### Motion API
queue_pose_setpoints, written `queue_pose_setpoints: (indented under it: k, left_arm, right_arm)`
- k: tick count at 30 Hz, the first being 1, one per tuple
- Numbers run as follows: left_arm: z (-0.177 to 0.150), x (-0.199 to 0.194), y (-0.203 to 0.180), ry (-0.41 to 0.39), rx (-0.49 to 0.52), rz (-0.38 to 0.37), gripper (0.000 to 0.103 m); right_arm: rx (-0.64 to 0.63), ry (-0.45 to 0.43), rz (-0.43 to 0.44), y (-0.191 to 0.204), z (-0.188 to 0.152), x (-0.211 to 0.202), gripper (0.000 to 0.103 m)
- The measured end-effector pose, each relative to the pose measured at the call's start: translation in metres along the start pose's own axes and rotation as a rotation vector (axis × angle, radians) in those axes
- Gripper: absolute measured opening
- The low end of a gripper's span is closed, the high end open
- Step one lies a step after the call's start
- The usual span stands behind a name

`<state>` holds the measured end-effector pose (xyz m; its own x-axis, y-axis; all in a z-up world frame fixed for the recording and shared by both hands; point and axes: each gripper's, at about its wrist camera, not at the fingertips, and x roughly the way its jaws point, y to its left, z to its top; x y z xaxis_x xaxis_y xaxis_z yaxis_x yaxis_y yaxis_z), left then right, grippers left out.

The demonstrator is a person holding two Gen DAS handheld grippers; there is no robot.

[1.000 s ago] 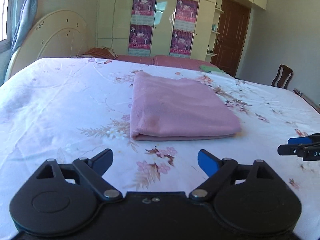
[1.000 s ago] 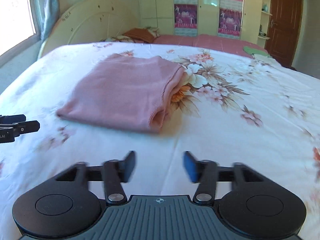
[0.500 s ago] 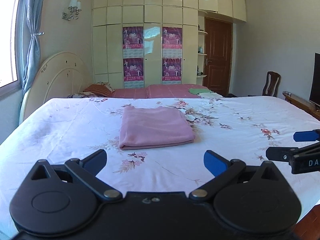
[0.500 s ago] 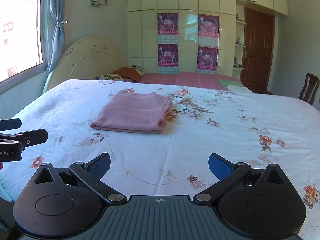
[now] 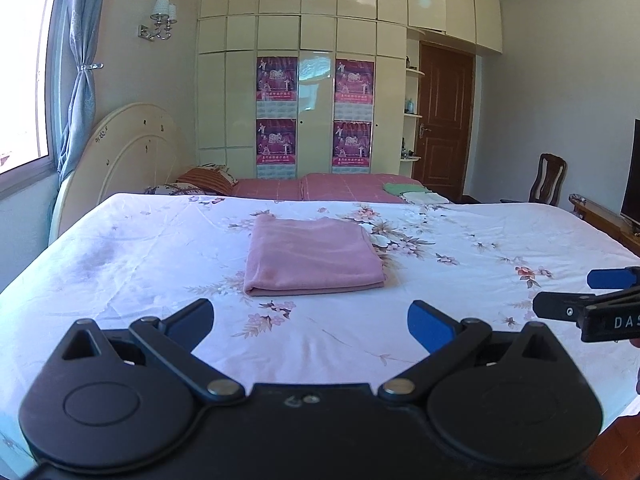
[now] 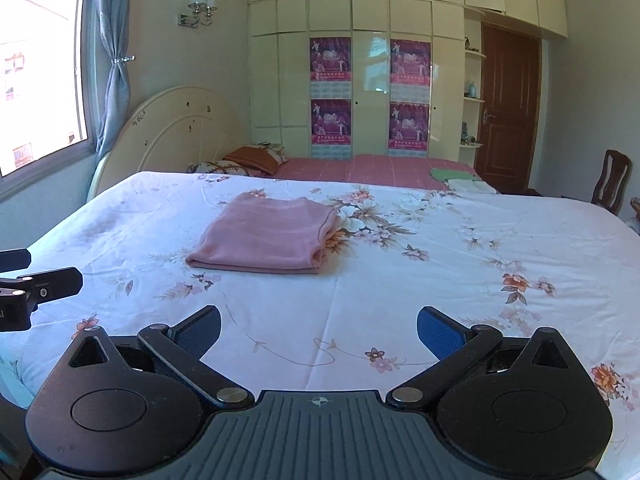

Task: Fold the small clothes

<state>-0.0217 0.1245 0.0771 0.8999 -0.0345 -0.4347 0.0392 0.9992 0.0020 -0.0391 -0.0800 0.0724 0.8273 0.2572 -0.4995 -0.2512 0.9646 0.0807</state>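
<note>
Left wrist view, folded pink garment [image 5: 312, 256] frame centre on floral bedsheet [image 5: 460, 280], left gripper [image 5: 311, 320] jaws just opened wide, nothing between, right gripper [image 6: 319, 328] likewise, empty.

Open bedsheet [image 5: 460, 332] ahead of both grippers, folded pink garment [image 5: 312, 258] the only obstacle mid-bed

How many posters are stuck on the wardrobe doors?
4, in two columns: upper left poster, lower left poster, upper right poster, lower right poster. None looks hidden; the wardrobe front is in full view.
</note>
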Motion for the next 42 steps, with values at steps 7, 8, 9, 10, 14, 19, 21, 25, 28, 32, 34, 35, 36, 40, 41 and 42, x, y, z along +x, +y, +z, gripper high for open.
queue_pose_setpoints:
  k: [7,8,9,10,14,19,21,25,28,32,34,35,36,40,41,42]
  left_arm:
    - [0.001,-0.002,-0.001,-0.002,0.010,0.003,0.103]
    - [0.001,-0.003,-0.001,-0.004,0.010,0.003,0.103]
    - [0.001,-0.003,-0.001,-0.004,0.011,0.002,0.103]
    - [0.001,-0.003,-0.001,-0.004,0.010,0.004,0.103]
    - [0.001,-0.004,-0.001,-0.004,0.013,0.002,0.103]
    - [0.000,-0.005,0.002,-0.006,0.011,0.004,0.103]
    - [0.000,-0.006,0.002,-0.008,0.009,0.004,0.103]
    - [-0.001,-0.007,0.003,-0.008,0.007,0.006,0.103]
    - [-0.001,-0.008,0.004,-0.007,0.005,0.008,0.103]
    - [0.001,-0.008,0.004,-0.010,0.013,0.009,0.103]
    - [0.002,-0.009,0.004,-0.016,0.013,0.009,0.103]
    - [0.002,-0.009,0.004,-0.017,0.013,0.009,0.103]
    - [0.002,-0.009,0.004,-0.017,0.013,0.010,0.103]
    - [0.002,-0.009,0.004,-0.016,0.015,0.010,0.103]
    - [0.002,-0.009,0.004,-0.016,0.015,0.010,0.103]
    - [0.002,-0.009,0.004,-0.015,0.015,0.011,0.103]
  right_arm:
    - [0.000,-0.018,0.005,-0.002,0.004,-0.007,0.103]
    - [0.000,-0.020,0.005,-0.001,0.004,-0.008,0.103]
    - [0.000,-0.023,0.005,-0.001,0.005,-0.009,0.103]
    - [0.000,-0.023,0.005,-0.001,0.006,-0.009,0.103]
    - [0.005,-0.031,0.007,0.000,0.007,-0.012,0.103]
    - [0.000,-0.031,0.007,0.000,0.008,-0.013,0.103]
    - [-0.003,-0.032,0.007,0.001,0.008,-0.014,0.103]
    - [-0.008,-0.033,0.007,0.003,0.009,-0.015,0.103]
    - [-0.009,-0.034,0.007,0.004,0.009,-0.016,0.103]
    - [-0.002,-0.032,0.008,0.002,0.010,-0.014,0.103]
    - [-0.002,-0.037,0.012,0.002,0.010,-0.015,0.103]
    - [-0.005,-0.040,0.012,0.003,0.010,-0.016,0.103]
    - [-0.007,-0.041,0.012,0.004,0.010,-0.016,0.103]
    - [-0.006,-0.042,0.011,0.003,0.009,-0.017,0.103]
    - [-0.005,-0.042,0.010,0.003,0.009,-0.017,0.103]
    - [-0.005,-0.042,0.010,0.002,0.009,-0.017,0.103]
